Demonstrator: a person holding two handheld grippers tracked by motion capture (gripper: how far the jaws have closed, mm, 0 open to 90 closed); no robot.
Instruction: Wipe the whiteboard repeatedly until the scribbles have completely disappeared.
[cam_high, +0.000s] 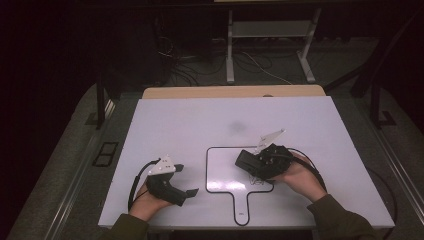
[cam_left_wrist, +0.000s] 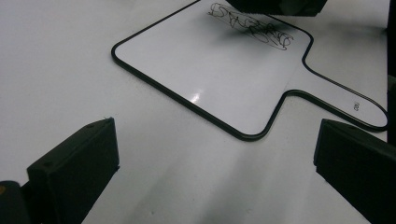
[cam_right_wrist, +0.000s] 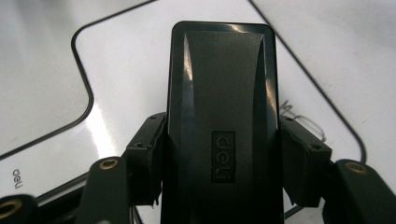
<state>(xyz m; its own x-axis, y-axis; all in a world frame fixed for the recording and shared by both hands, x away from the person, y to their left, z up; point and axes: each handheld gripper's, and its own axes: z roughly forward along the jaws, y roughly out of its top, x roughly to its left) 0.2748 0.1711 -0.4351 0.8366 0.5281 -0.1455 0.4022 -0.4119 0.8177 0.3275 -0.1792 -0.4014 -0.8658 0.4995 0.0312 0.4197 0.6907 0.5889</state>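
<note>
The white worktop (cam_high: 165, 120) carries a small handheld whiteboard (cam_high: 222, 167) with a thin black border, lying flat near the front edge, a little right of centre, its handle pointing toward the person. A black scribble (cam_left_wrist: 252, 25) marks the board's right part, close to where the handle starts.

The right gripper (cam_high: 248, 161) is over the board's right half, its body tilted toward the left. Its fingers (cam_right_wrist: 144, 158) are closed on the two long sides of a black whiteboard eraser (cam_right_wrist: 223, 116) with "deli" moulded into its back; the eraser sits over the scribbled area, though whether its face touches the board cannot be told.

The left gripper (cam_high: 186, 181) rests on the worktop to the left of the board, near the front edge and apart from it. Its fingers (cam_left_wrist: 79, 168) stand wide open with nothing between them, pointing toward the board's handle.
</note>
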